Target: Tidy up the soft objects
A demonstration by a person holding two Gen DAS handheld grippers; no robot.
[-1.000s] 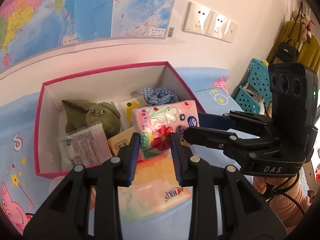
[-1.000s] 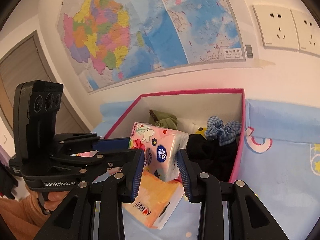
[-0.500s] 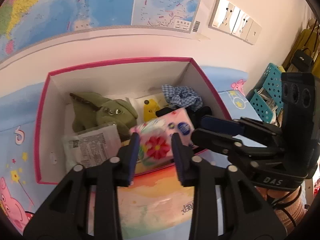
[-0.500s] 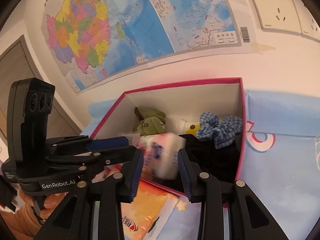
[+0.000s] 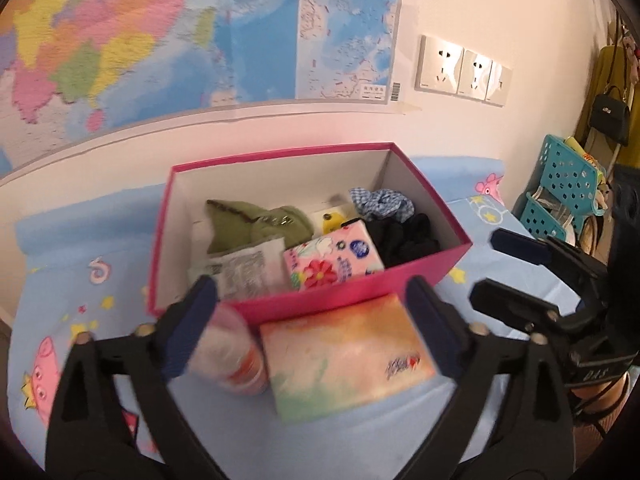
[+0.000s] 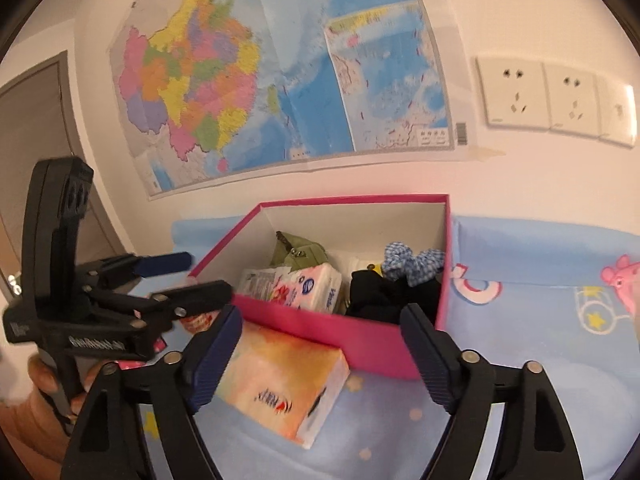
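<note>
Both fisheye views look forward and slightly downward along their own claw fingers, close to the pink box (image 5: pixel 256 309) on the blue worktop (image 5: pixel 100 240), facing the wall map (image 5: pixel 160 40). The left wrist view looks from the box's left front, with the right claw (image 5: pixel 508 268) at right of frame. The right wrist view shares box (image 6: pixel 360 344), map (image 6: pixel 280 72) and orange tissue pack (image 6: pixel 280 384), with the left claw (image 6: pixel 192 276) at left of frame.

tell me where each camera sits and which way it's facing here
Left wrist: rides the left tool, looking down at the pink box against the wall map; own open fingers show, plus the right tool.
Right wrist: rides the right tool, looking from further right; own open fingers and the left tool with a hand show.
Shared: box, floral tissue pack, orange tissue pack, map.
</note>
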